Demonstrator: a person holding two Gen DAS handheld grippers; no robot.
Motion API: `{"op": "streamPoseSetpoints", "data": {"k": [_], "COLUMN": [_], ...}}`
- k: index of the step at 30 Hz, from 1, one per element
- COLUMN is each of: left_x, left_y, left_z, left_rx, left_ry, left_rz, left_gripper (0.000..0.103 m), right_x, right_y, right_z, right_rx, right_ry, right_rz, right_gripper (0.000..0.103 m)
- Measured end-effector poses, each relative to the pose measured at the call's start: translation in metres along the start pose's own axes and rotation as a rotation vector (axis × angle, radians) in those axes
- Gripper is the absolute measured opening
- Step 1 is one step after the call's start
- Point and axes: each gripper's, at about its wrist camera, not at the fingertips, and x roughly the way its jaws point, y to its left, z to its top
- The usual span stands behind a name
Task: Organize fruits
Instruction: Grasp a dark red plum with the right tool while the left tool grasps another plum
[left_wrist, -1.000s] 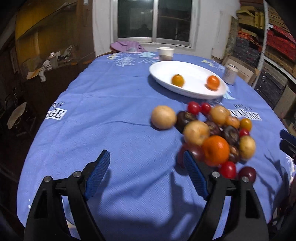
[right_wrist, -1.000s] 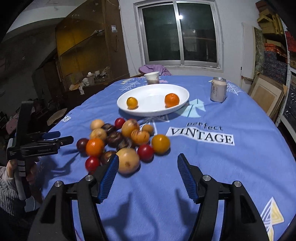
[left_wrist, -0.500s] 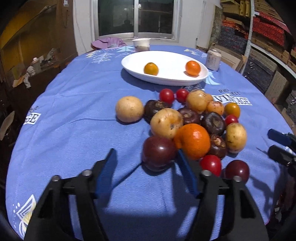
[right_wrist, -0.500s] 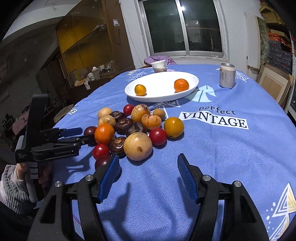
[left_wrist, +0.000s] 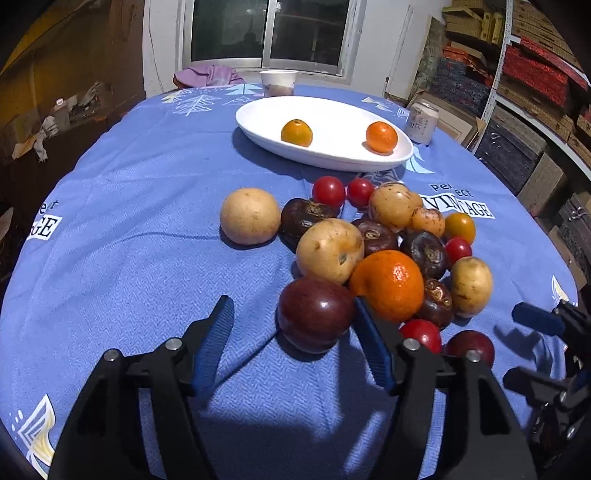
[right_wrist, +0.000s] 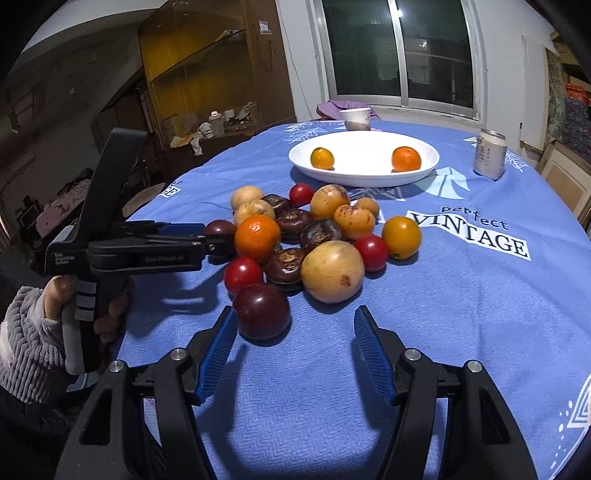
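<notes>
A shallow oval white plate (left_wrist: 325, 155) sits toward the far side of the round table, glossy and smooth, and it holds just two fruits: a yellow-orange citrus (left_wrist: 296, 132) on its left and a deeper orange mandarin (left_wrist: 382, 137) on its right, well apart from each other. Behind the plate stands a small paper cup (left_wrist: 278, 82), its contents too dim to tell, and to the plate's right a pale drink can (right_wrist: 489, 154). The blue tablecloth (left_wrist: 129, 236) has a fine woven herringbone texture with white printed lettering. Nearer, the loose pile of fruit (left_wrist: 388, 251) lies on the cloth — matte tan round fruits, wrinkled dark-brown ones with dried crowns, small shiny red tomatoes, and a dimpled bright orange (left_wrist: 387, 284) among them. The left gripper (left_wrist: 293, 343) is spread wide around a glossy dark purple plum (left_wrist: 316, 314) at the near edge of the pile; its right blue ribbed pad lies at the plum's side, between plum and orange, while the left pad stands clear, so nothing is clasped. The right gripper (right_wrist: 291, 350) is likewise agape, low over the cloth, with a second dark plum (right_wrist: 262, 311) just beside its left pad and a large tan fruit (right_wrist: 332, 271) just beyond its tips.
</notes>
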Motion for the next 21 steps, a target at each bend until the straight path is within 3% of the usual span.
{"op": "streamPoseSetpoints", "data": {"k": [3, 7, 12, 16, 18, 20, 21], "left_x": [-0.001, -0.003, -0.004, -0.006, -0.004, 0.0, 0.001], "left_y": [-0.004, -0.014, -0.014, -0.013, -0.007, 0.001, 0.003], "left_z": [-0.001, -0.003, -0.004, -0.007, -0.005, -0.002, -0.002], "left_rx": [0.023, 0.073, 0.068, 0.071, 0.039, -0.004, -0.011], "left_ry": [-0.004, -0.019, -0.016, -0.011, 0.0, 0.015, 0.018], "left_rz": [0.01, 0.001, -0.011, -0.02, -0.04, -0.036, -0.042], "left_gripper": [0.06, 0.04, 0.039, 0.04, 0.044, 0.056, 0.056], "right_x": [0.003, 0.01, 0.022, 0.033, 0.035, 0.038, 0.038], "right_y": [0.004, 0.009, 0.013, 0.021, 0.023, 0.023, 0.023], "right_z": [-0.001, 0.0, 0.004, 0.008, 0.008, 0.009, 0.009], "right_rx": [-0.006, -0.013, -0.011, -0.042, -0.049, -0.048, -0.049], "right_ry": [0.011, 0.025, 0.054, 0.085, 0.091, 0.096, 0.099], "right_rz": [0.019, 0.027, 0.052, 0.068, 0.059, 0.056, 0.054], "right_gripper": [0.066, 0.066, 0.064, 0.053, 0.052, 0.049, 0.048]}}
